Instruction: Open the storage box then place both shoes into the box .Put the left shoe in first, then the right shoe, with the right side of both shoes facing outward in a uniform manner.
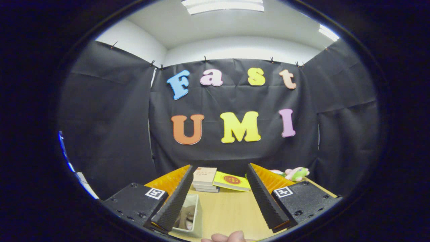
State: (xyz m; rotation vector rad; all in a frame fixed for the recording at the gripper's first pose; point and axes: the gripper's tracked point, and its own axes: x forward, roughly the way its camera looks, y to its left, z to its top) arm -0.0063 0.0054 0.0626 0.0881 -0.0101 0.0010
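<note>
My gripper (220, 201) is held above the wooden table (231, 211) and stands open, with nothing between its fingers. Just under the left finger sits a pale storage box (195, 215), partly hidden by that finger. Inside it I make out something light and curved, but I cannot tell what it is. A person's fingertips (224, 238) show at the near edge of the table, below the gap between my fingers.
Beyond the fingers, at the back of the table, a stack of books (205, 179) stands beside a yellow booklet (231, 181). A pink and green plush toy (294, 173) lies at the back right. Black cloth walls close the booth on three sides.
</note>
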